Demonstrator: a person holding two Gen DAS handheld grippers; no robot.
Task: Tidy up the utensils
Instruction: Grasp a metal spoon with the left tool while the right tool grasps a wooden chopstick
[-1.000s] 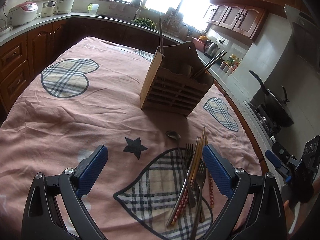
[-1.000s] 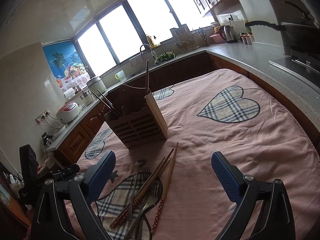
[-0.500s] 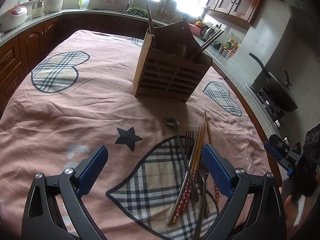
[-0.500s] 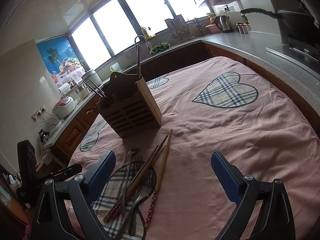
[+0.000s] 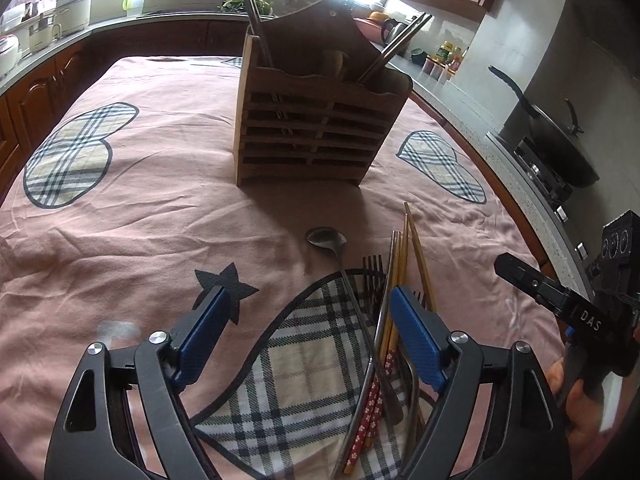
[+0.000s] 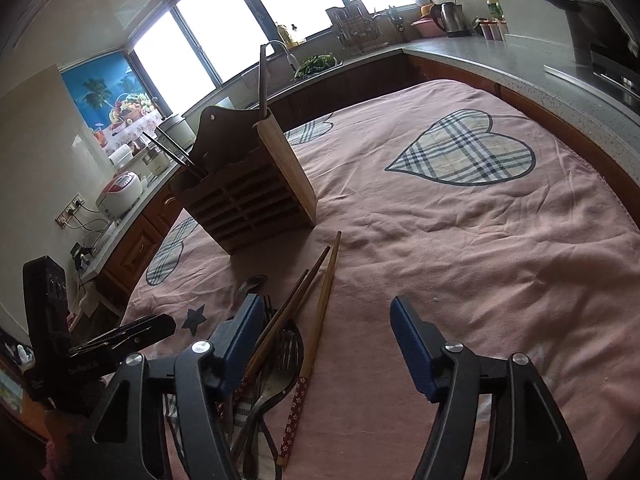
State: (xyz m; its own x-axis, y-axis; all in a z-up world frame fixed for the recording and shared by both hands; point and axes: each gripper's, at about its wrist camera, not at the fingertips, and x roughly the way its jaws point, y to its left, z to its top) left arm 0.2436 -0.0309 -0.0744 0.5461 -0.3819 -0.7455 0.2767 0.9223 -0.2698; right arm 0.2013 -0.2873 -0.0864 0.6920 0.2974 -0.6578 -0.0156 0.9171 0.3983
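A wooden slatted utensil holder (image 5: 316,128) stands on the pink tablecloth, with a few utensils standing in it; it also shows in the right wrist view (image 6: 248,196). A pile of loose utensils lies in front of it: a metal spoon (image 5: 326,238), forks (image 5: 374,276) and several wooden chopsticks (image 5: 402,264), also seen in the right wrist view (image 6: 320,292). My left gripper (image 5: 308,320) is open and empty, low over the cloth with its right finger above the pile. My right gripper (image 6: 324,332) is open and empty, its left finger over the pile.
The pink cloth with plaid hearts (image 6: 464,156) covers the table. Kitchen counters with a kettle (image 6: 448,20), rice cookers (image 6: 120,192) and a wok (image 5: 560,148) on the stove ring the table. The right gripper's body (image 5: 580,312) shows at the left wrist view's right edge.
Both grippers have moved forward and lower toward the utensil pile and the holder. Both stay open and empty. The utensils have not moved.
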